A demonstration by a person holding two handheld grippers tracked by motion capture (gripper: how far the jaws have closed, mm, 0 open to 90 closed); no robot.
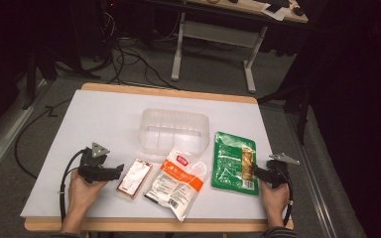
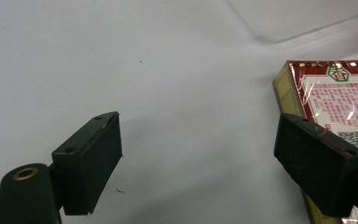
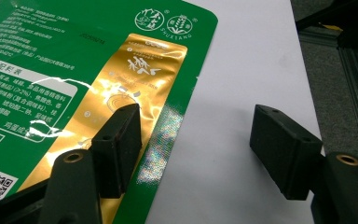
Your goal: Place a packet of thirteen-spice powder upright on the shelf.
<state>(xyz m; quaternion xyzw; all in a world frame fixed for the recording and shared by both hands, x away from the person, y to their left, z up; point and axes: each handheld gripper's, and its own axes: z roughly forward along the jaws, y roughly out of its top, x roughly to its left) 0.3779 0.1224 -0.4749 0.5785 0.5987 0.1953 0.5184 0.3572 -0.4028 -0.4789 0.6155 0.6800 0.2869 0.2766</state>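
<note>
Three flat packets lie in a row on the white table (image 1: 104, 119). A small red and gold packet (image 1: 134, 178) is at the left, a white and orange pouch (image 1: 176, 183) in the middle, a green and gold pouch (image 1: 234, 162) at the right. My left gripper (image 1: 120, 171) is open just left of the red packet (image 2: 335, 88), one jaw over its edge. My right gripper (image 1: 254, 172) is open at the green pouch's right edge; one jaw hangs over the pouch (image 3: 51, 56), the other over bare table. Nothing is held between either pair of jaws.
A clear plastic tub (image 1: 174, 130) stands upright behind the packets at the table's middle. The wooden table edge (image 1: 168, 92) runs along the far side. Beyond it are cables (image 1: 129, 59) on the floor and a desk frame (image 1: 213, 34).
</note>
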